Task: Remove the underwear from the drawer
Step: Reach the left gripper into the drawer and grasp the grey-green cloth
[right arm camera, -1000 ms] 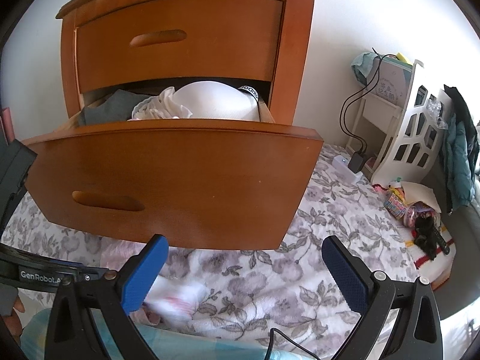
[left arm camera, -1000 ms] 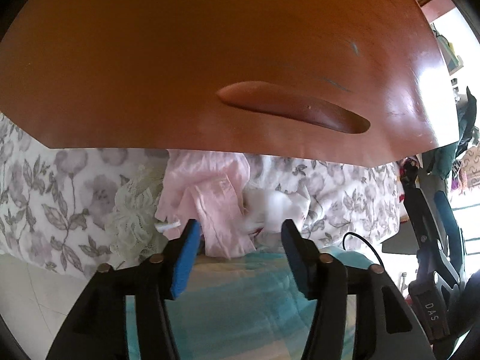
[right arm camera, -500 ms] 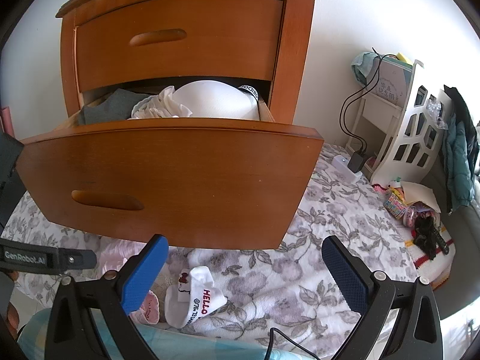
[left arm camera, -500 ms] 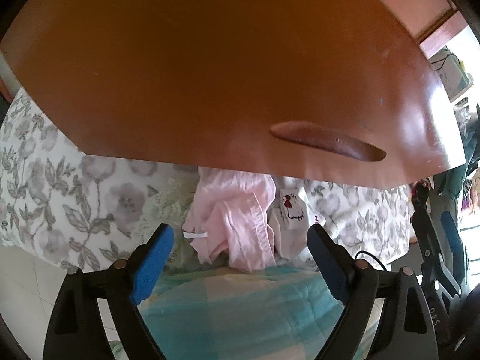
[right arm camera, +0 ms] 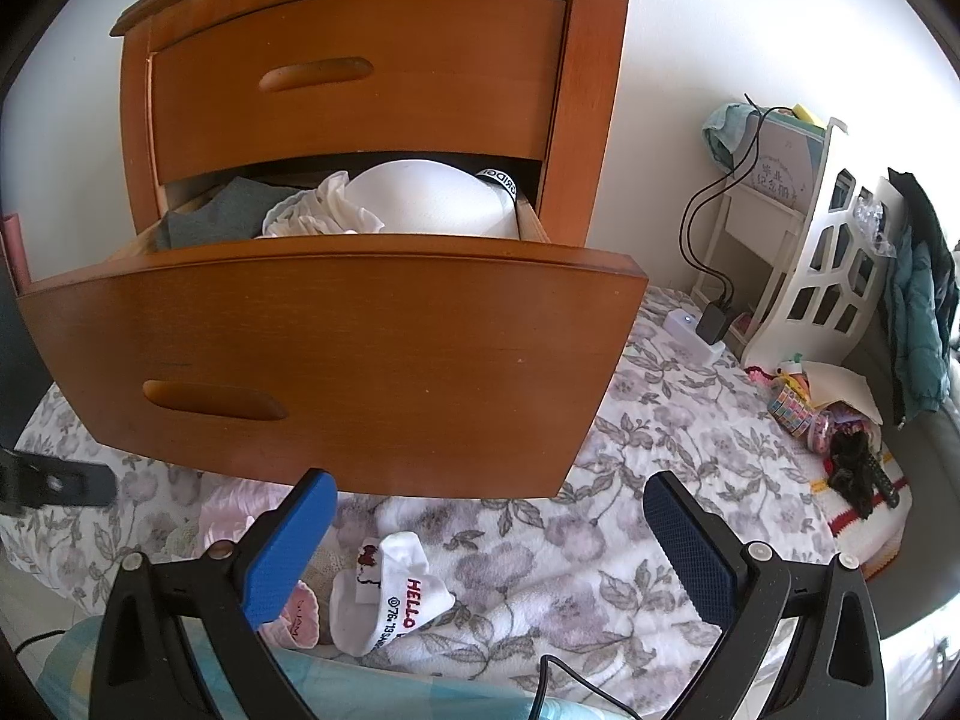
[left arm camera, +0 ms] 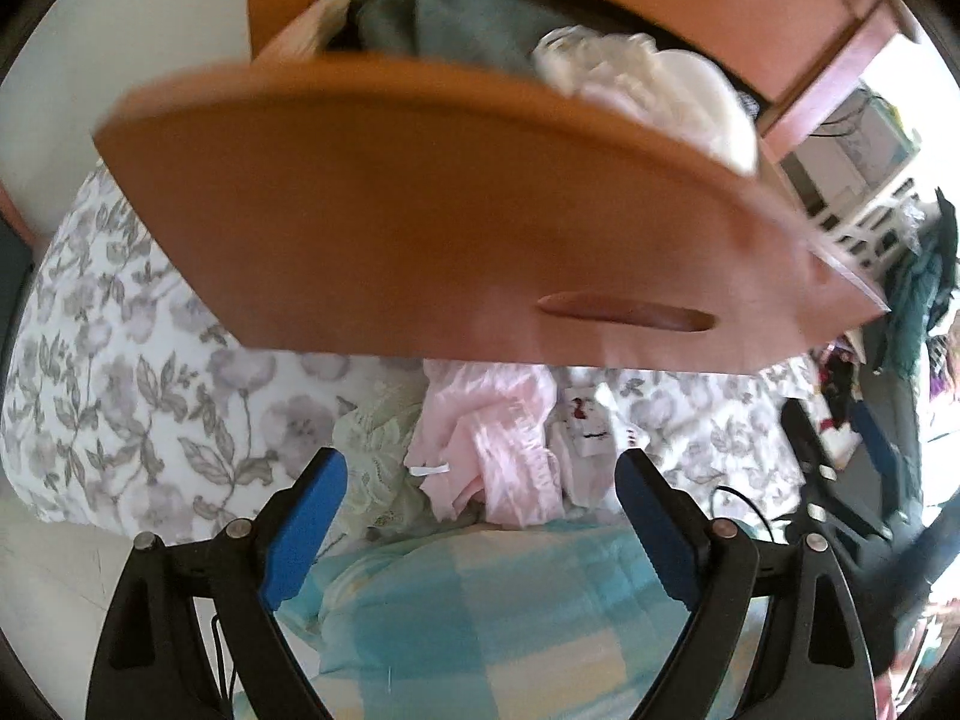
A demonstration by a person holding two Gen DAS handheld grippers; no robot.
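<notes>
On floral bedspread [right arm camera: 660,450], crumpled pink underwear [left arm camera: 486,438]

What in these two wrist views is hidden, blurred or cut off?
- Open wooden drawer: its depths, hidden by its front panel, right view.
- Pale pink garment: motion-blurred, left view.
- White printed sock: its lettering cut short by folds, right view.
- Left gripper: jaws wide, empty.

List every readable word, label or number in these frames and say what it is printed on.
"HELLO": red letters on the white sock lying on the floral bedspread.
"©76": black print beside it; the rest is cut off.
Black waistband in the open wooden drawer: white lettering, partly hidden, unreadable.
White card on the shelf: characters too small.
</notes>
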